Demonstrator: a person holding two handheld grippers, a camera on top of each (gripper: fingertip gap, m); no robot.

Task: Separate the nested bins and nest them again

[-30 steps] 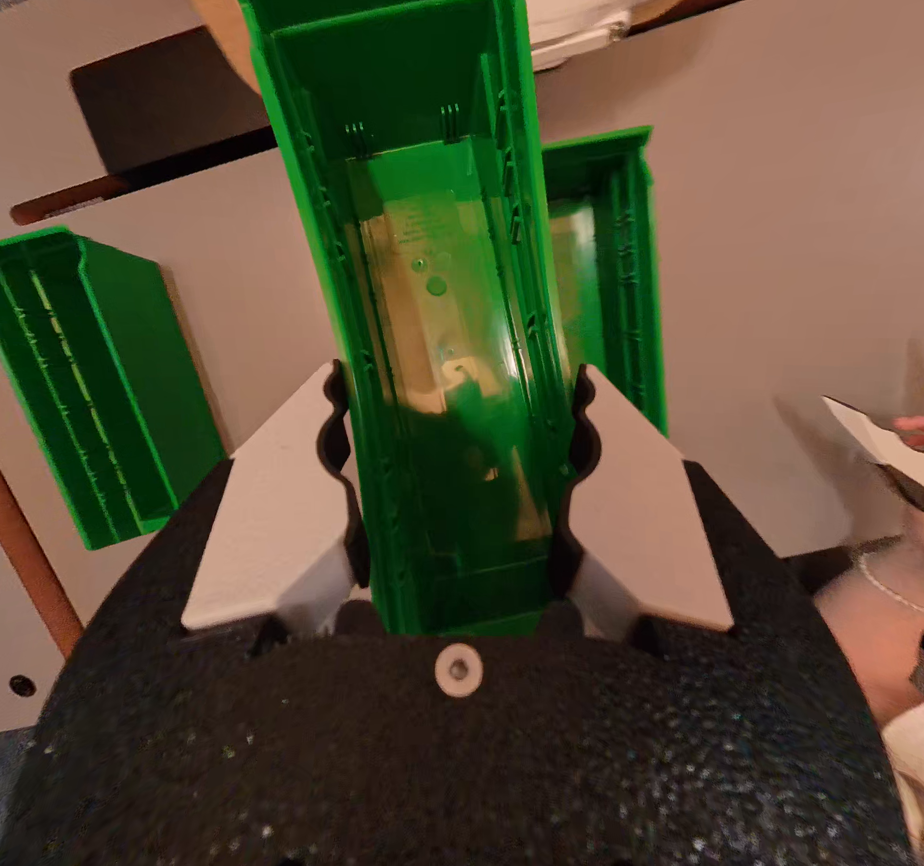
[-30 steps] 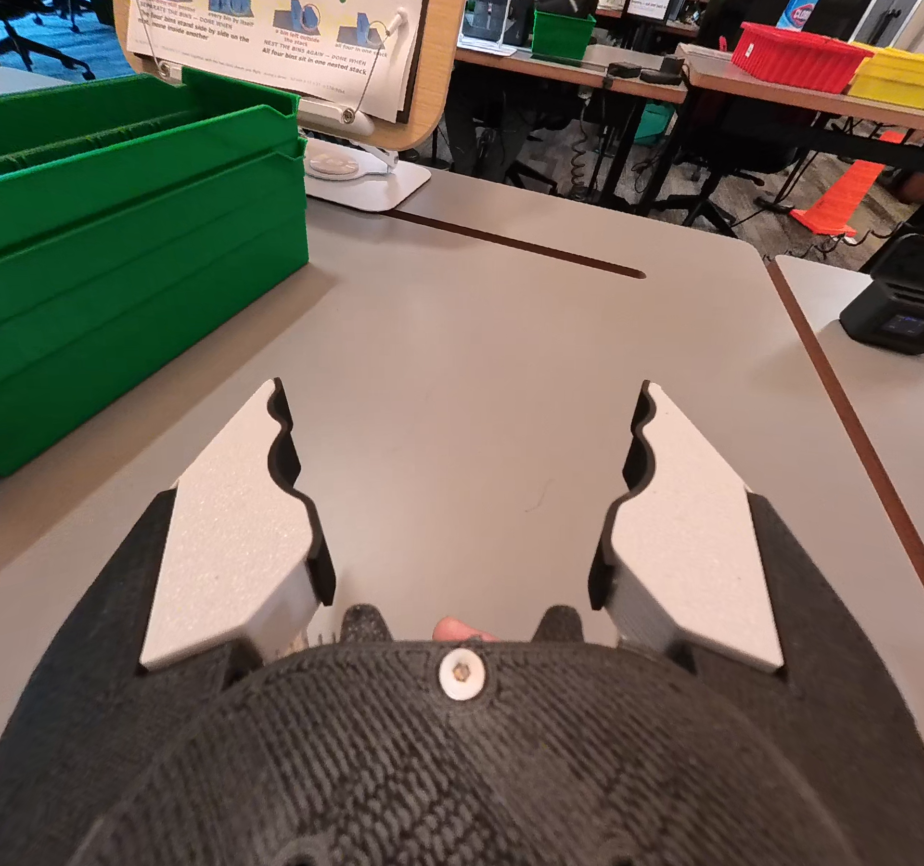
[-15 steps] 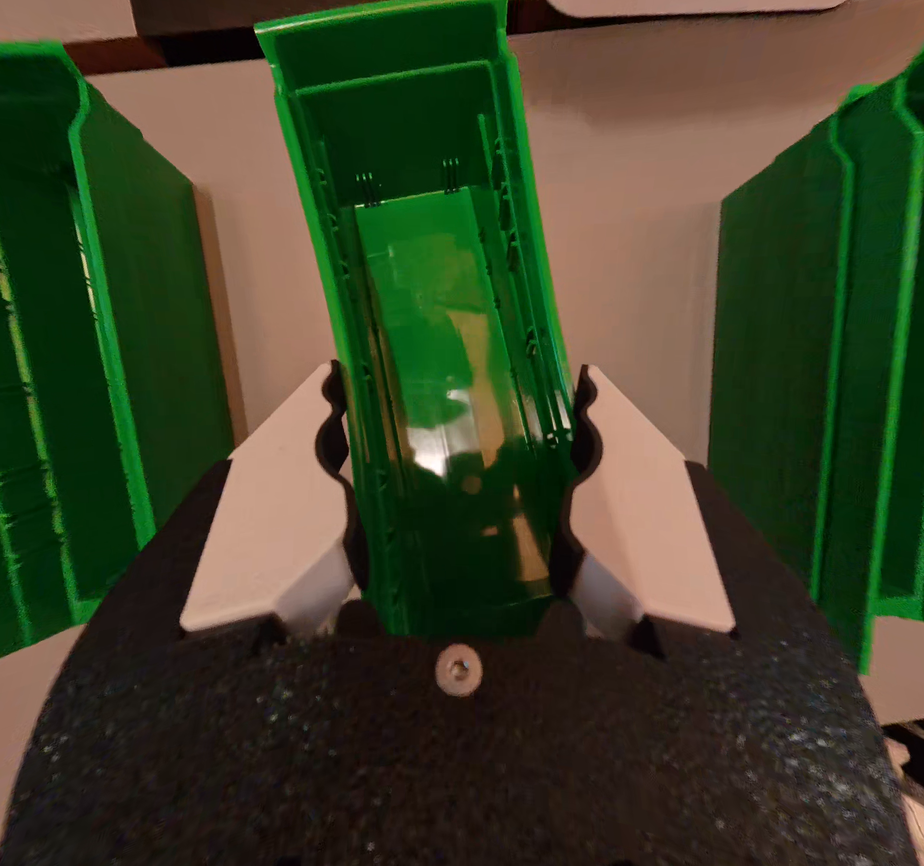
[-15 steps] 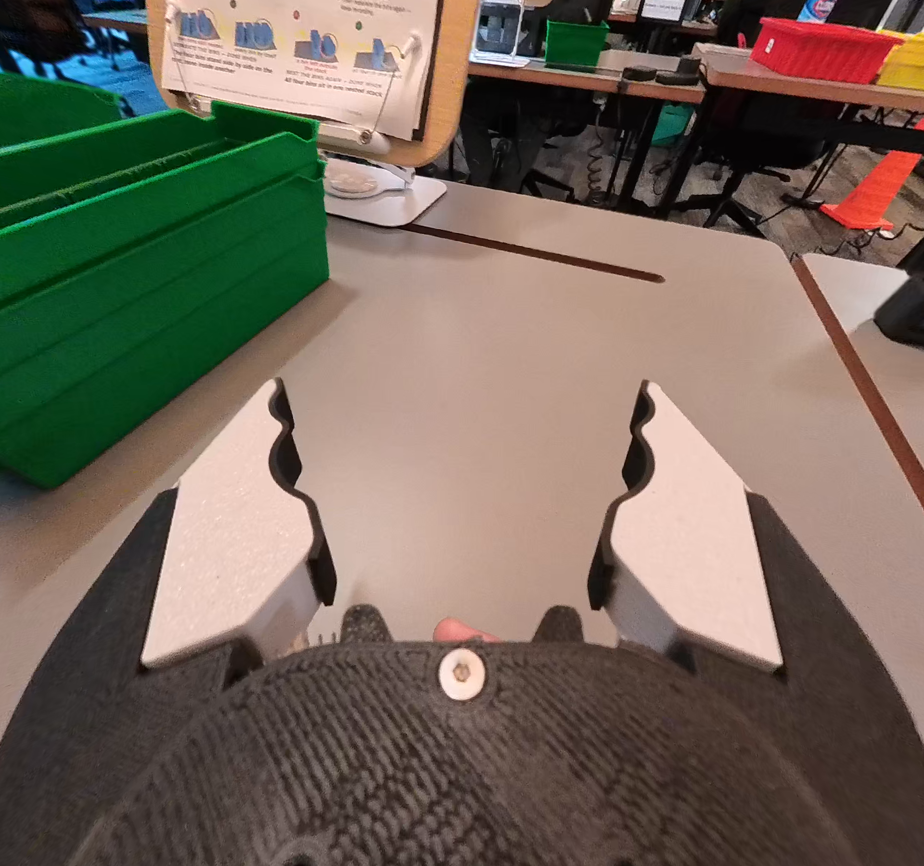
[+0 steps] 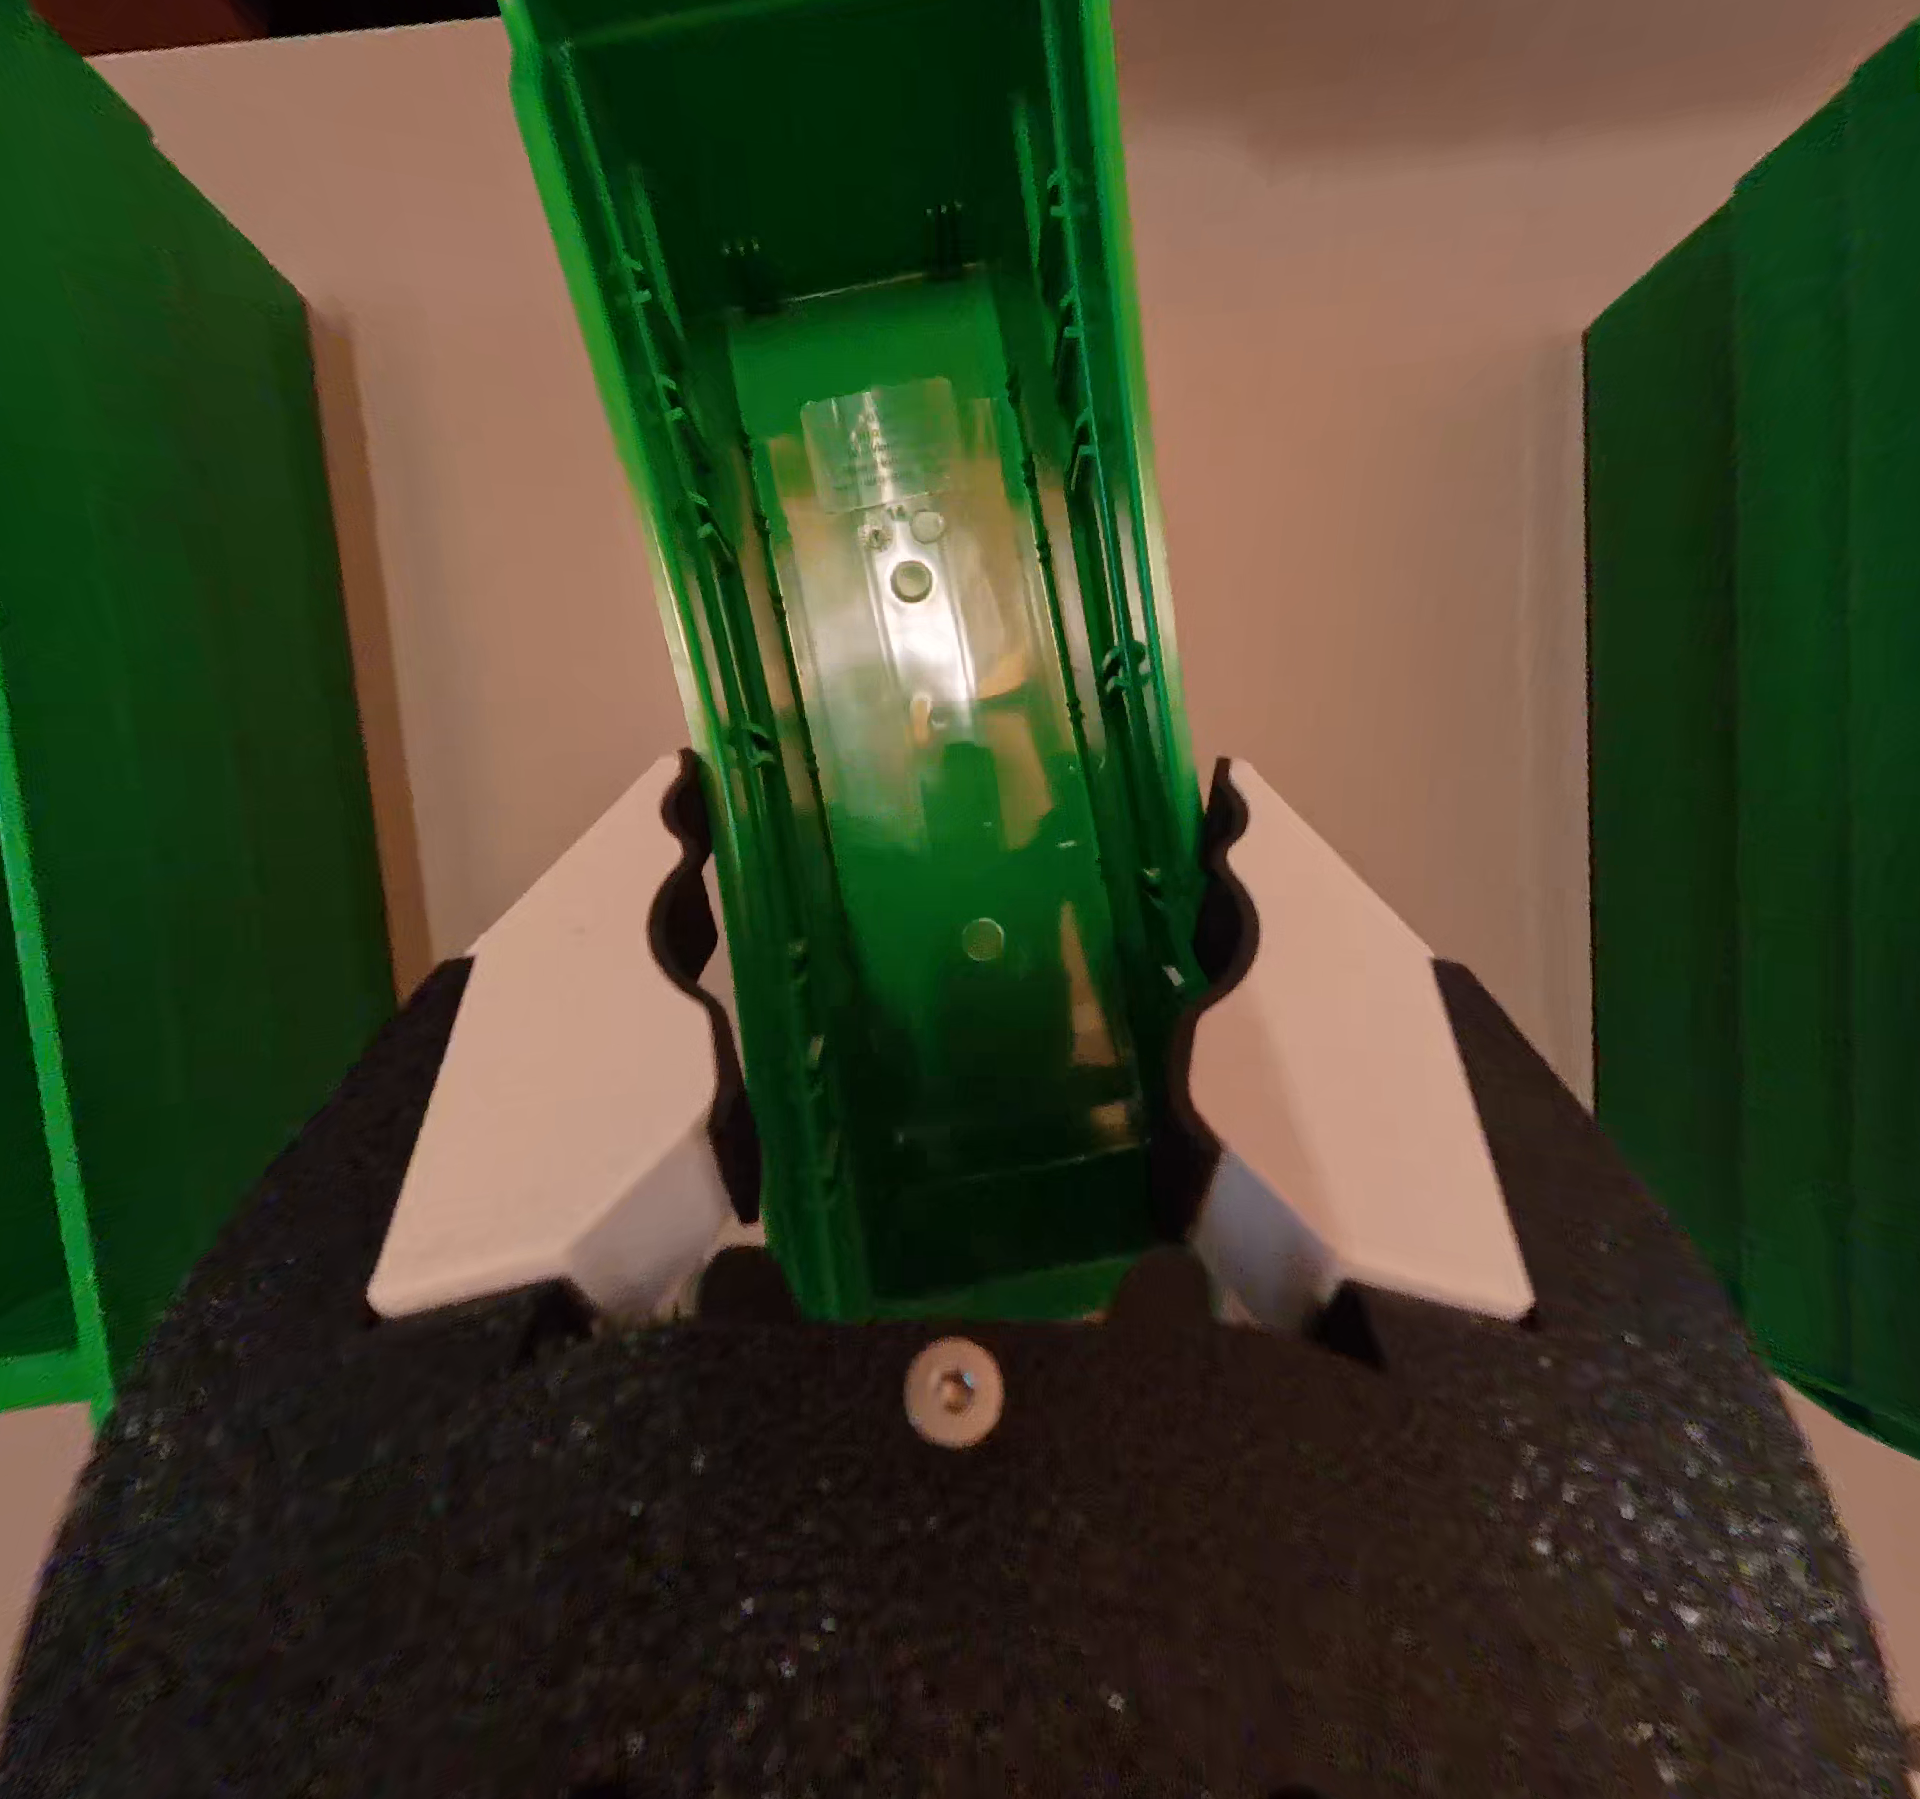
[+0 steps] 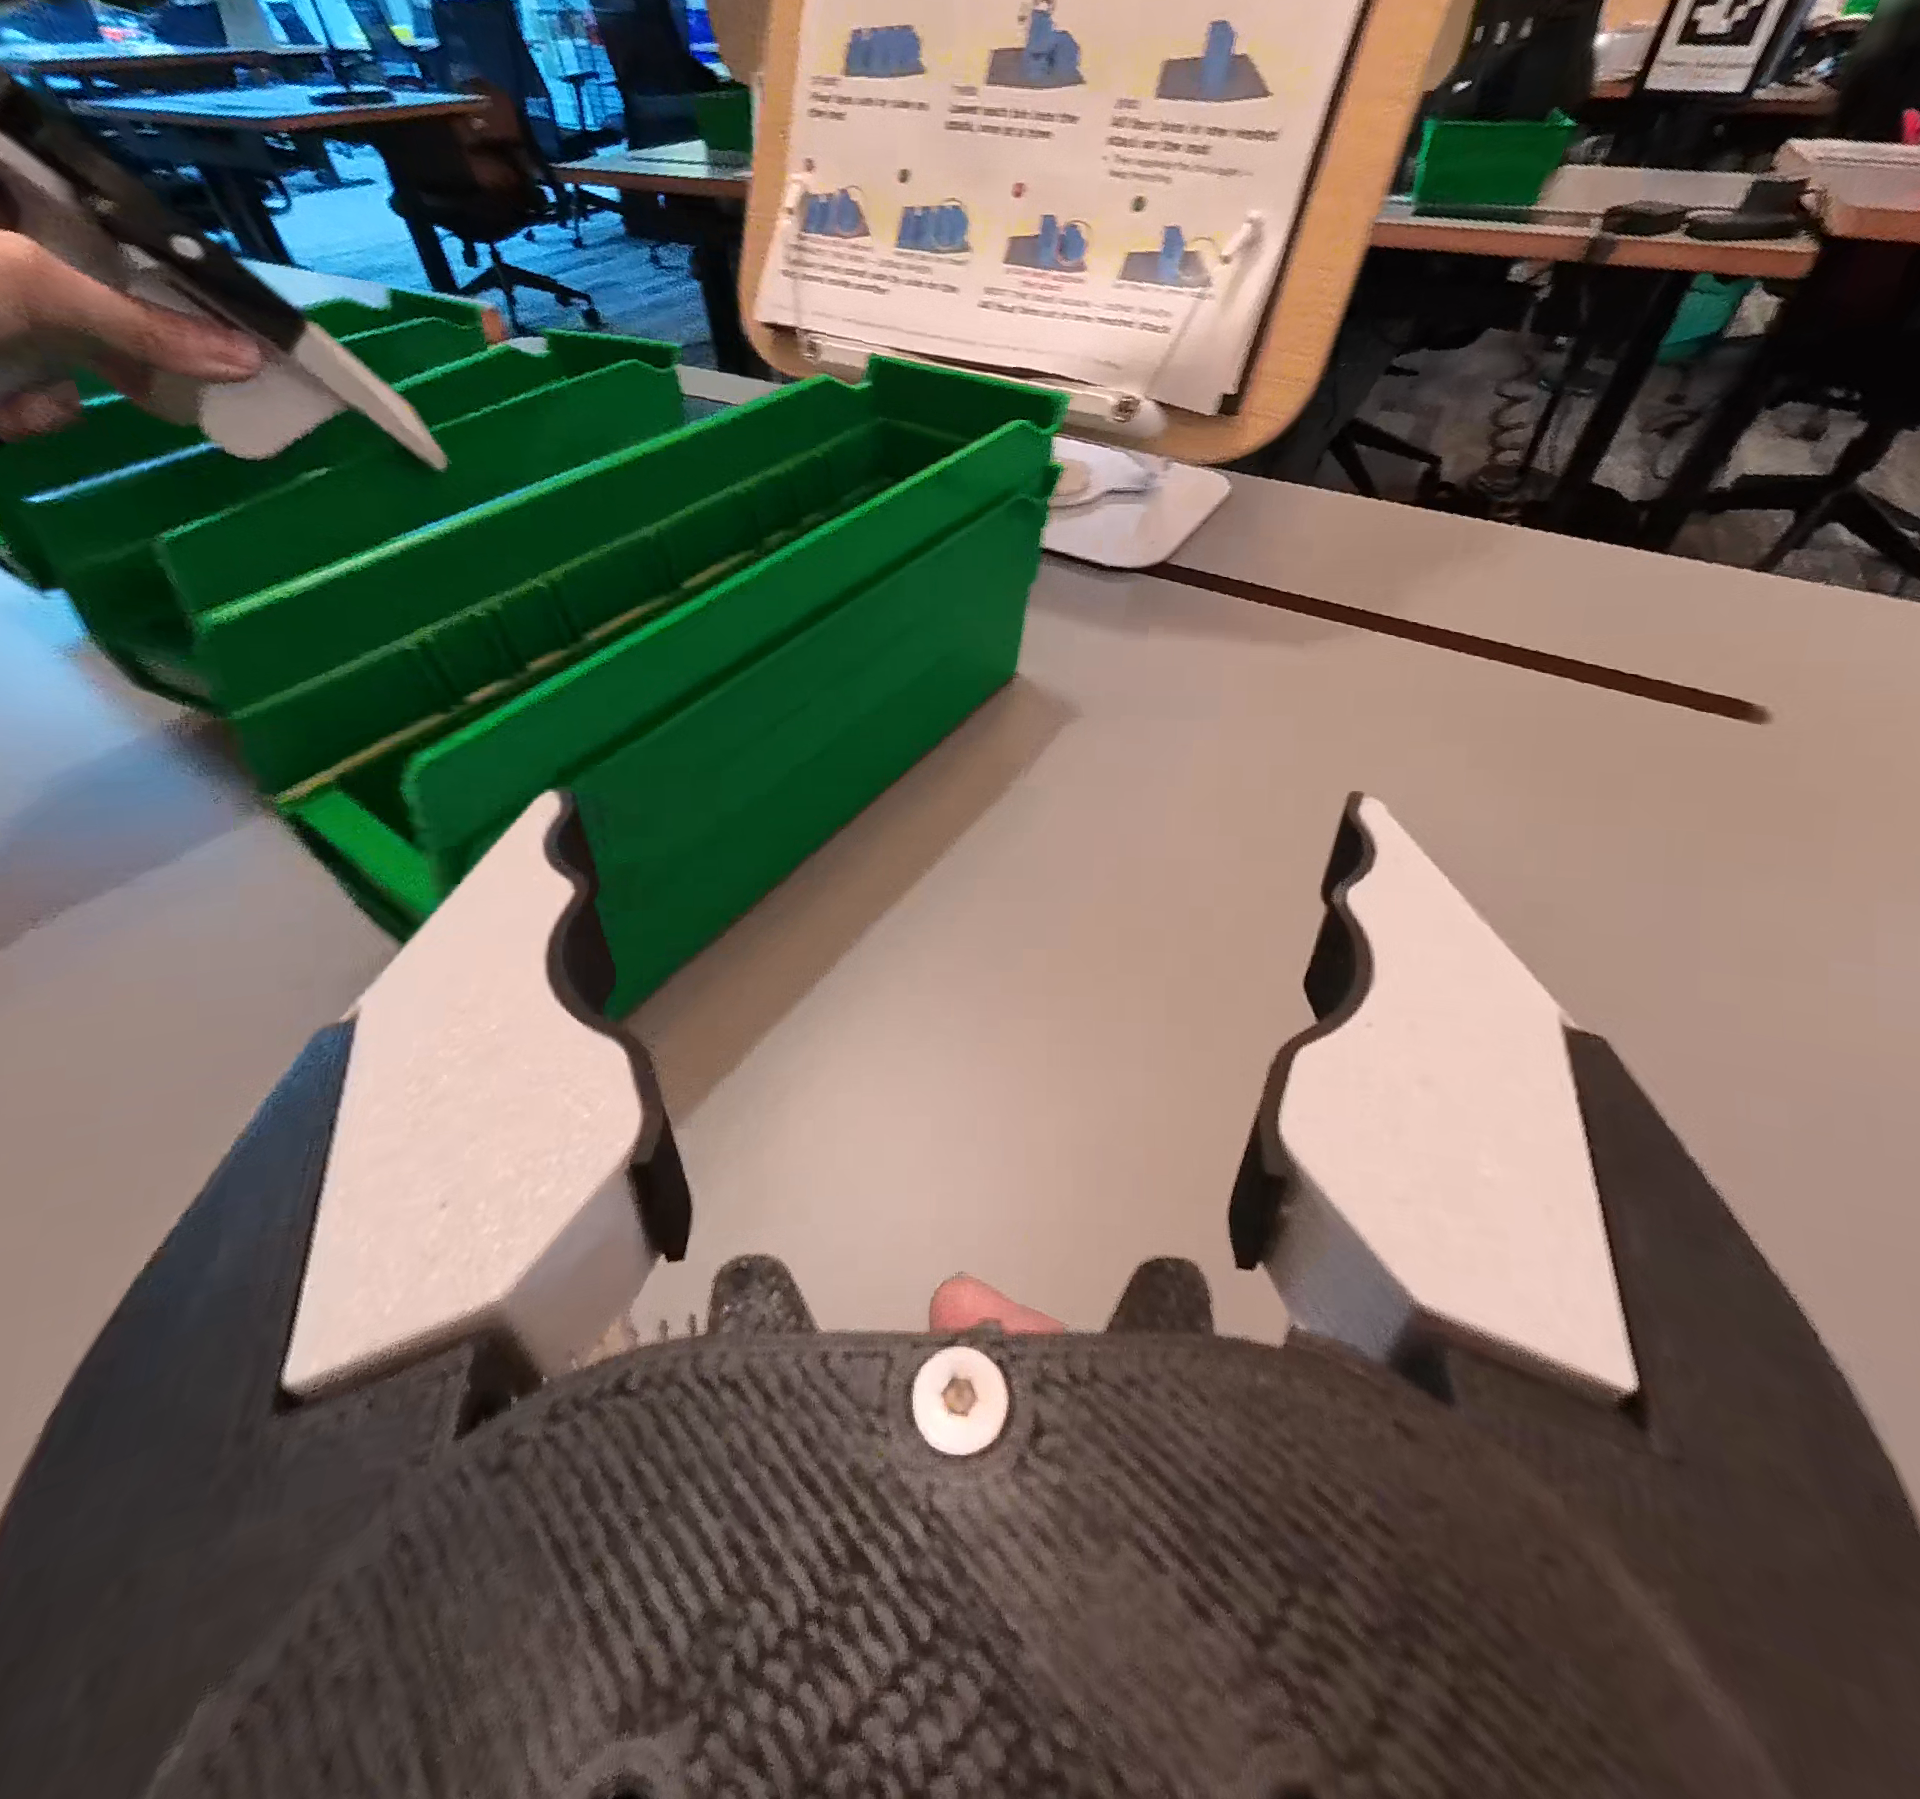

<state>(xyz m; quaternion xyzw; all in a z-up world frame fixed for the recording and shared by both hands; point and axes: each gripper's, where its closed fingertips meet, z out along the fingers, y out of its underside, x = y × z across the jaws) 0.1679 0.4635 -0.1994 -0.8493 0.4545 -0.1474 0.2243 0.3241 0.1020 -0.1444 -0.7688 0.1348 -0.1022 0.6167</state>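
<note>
The left wrist view is looking steeply down along the left gripper (image 5: 951, 970) at the desk (image 5: 1351, 461), very close to the narrow green bin (image 5: 831, 399) filling the gap between its fingers. The right wrist view is looking forward and slightly down over the right gripper (image 6: 961, 1022), taking in the desk (image 6: 1299, 793) and the room beyond. Both views are sharing the row of green bins (image 6: 644, 606), where the left gripper (image 6: 301, 399) is appearing far ahead to the left.

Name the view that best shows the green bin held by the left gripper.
The left wrist view: the held green bin fills its centre, clamped between the left gripper fingers, open interior facing the camera. The right wrist view shows it only partly, far left among other bins.
</note>
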